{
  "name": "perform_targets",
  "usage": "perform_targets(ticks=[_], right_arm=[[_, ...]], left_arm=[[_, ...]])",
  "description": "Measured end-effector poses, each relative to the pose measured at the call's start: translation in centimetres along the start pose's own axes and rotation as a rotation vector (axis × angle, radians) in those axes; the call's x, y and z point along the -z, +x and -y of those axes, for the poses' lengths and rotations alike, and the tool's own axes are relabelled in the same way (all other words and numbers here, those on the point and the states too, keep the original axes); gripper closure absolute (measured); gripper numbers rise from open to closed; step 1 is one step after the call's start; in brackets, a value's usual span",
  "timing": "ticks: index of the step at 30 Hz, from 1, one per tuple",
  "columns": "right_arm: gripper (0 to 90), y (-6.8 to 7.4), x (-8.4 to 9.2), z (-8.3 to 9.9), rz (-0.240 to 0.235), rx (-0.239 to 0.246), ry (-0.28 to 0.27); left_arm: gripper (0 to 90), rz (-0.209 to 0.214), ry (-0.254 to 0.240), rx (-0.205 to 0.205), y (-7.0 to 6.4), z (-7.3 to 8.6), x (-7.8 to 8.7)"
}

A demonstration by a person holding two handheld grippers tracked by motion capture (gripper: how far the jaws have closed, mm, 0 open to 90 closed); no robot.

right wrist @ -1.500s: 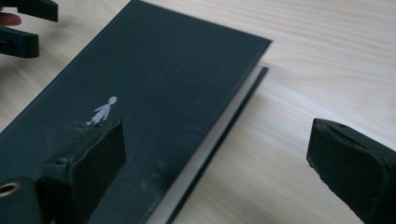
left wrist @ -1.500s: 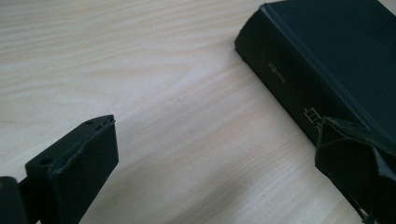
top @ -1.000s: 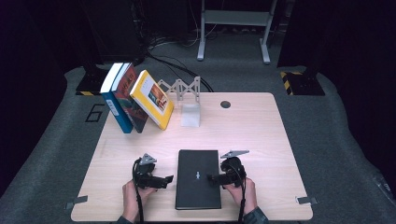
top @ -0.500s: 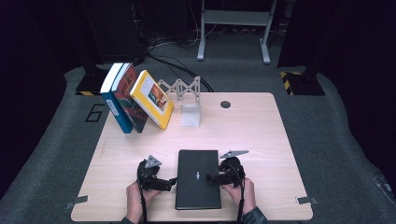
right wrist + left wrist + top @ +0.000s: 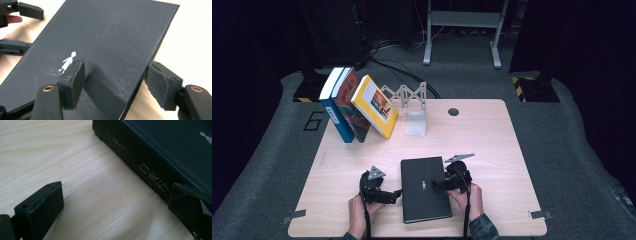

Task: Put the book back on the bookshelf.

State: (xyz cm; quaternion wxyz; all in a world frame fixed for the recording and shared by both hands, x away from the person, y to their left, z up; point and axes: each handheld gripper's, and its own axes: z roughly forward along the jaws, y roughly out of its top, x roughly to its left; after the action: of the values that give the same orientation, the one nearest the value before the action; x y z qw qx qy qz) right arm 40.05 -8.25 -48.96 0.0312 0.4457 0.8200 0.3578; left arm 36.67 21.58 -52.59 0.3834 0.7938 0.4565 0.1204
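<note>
A black book [image 5: 424, 189] lies flat on the near middle of the table [image 5: 492, 135], between the two hands. The left gripper [image 5: 393, 195] sits just left of it, jaws spread; in the left gripper view one jaw rests over bare wood and the other is at the book's spine, partly cut off by the frame's corner, so contact there is hard to judge. White characters run along the spine [image 5: 152, 180], small and only partly readable.

The right gripper [image 5: 438, 185] reaches over the book's right edge. In the right gripper view its jaws stand apart and have just been closing: one jaw is over the cover beside a small white figure [image 5: 68, 62], the other hangs off the right edge over the table. The book's edge lies between them, but whether the pads press on it cannot be told.

At the far left, three books [image 5: 357, 107] lean together, their lower ends hiding one another. Just right of them stand a grey folding rack [image 5: 404, 94] and a pale block [image 5: 416, 123]. A dark hole [image 5: 453, 112] marks the far middle of the table. The forearms are cut off at the near edge.
</note>
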Motion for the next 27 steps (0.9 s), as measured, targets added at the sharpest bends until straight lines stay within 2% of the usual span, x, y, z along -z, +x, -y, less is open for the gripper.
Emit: perform_targets(ticks=[1, 3, 4, 5, 10, 13, 14, 15, 16, 18, 19, 20, 22, 23, 24, 26, 27], right_arm=[[33.4, -0.2, -0.2, -0.4, 0.006, 0.025, -0.004], [33.8, -0.4, -0.4, -0.9, 0.016, 0.037, 0.001], [33.9, -0.5, -0.4, -1.1, 0.010, 0.024, 0.012], [33.9, -0.8, -0.6, -1.5, 0.010, 0.043, 0.017], [34.0, -1.4, -1.1, -2.5, 0.002, 0.067, 0.027], [34.0, -1.7, -1.2, -2.9, -0.006, 0.049, 0.038], [33.9, -1.7, -1.2, -3.1, 0.002, 0.059, 0.046], [33.9, -1.7, -1.2, -3.1, -0.005, 0.050, 0.044], [33.0, -1.8, -1.2, -2.9, -0.011, 0.043, 0.042], [27.5, -1.7, -0.8, -2.5, -0.032, 0.063, 0.048], [27.5, -1.5, -0.3, -2.2, -0.030, 0.082, 0.031], [27.4, -1.1, 0.2, -1.8, -0.028, 0.078, 0.012], [27.0, -0.4, 1.2, -1.1, -0.001, 0.103, 0.004], [25.7, 0.0, 1.5, -0.8, 0.001, 0.099, 0.001], [22.8, 0.1, 1.7, -0.4, 0.006, 0.115, -0.004], [16.3, 0.7, 1.8, 0.2, 0.035, 0.081, -0.003], [16.3, 0.8, 1.7, 0.4, 0.037, 0.087, 0.003]], left_arm=[[0.0, -0.001, -0.001, 0.002, 0.0, -0.1, -0.1], [0.0, -0.007, -0.001, 0.004, 0.0, -0.3, -0.2], [0.0, -0.008, 0.005, 0.005, 0.0, -0.4, -0.3], [0.0, -0.008, 0.011, 0.001, 0.1, -0.5, -0.4], [0.0, -0.013, 0.020, 0.003, 0.3, -1.0, -0.7], [0.0, -0.009, 0.023, 0.000, 0.5, -1.2, -0.8], [0.0, -0.014, 0.023, 0.009, 0.6, -1.3, -0.8], [0.0, -0.012, 0.018, 0.013, 0.6, -1.3, -0.9], [0.0, -0.011, 0.021, 0.011, 0.7, -1.4, -0.9], [0.0, -0.012, 0.023, 0.016, 0.8, -1.4, -0.8], [0.0, -0.007, 0.022, 0.017, 0.9, -1.4, -0.7], [0.0, -0.011, 0.004, 0.028, 0.8, -1.3, -0.7], [0.0, -0.005, 0.011, 0.012, 0.8, -1.4, -0.3], [0.0, -0.003, -0.004, 0.022, 0.7, -1.5, -0.2], [0.0, -0.007, -0.008, 0.019, 0.6, -1.5, -0.1], [0.0, 0.001, -0.007, 0.009, 0.5, -1.6, 0.1], [0.0, -0.006, -0.014, 0.007, 0.4, -1.6, 0.1]])
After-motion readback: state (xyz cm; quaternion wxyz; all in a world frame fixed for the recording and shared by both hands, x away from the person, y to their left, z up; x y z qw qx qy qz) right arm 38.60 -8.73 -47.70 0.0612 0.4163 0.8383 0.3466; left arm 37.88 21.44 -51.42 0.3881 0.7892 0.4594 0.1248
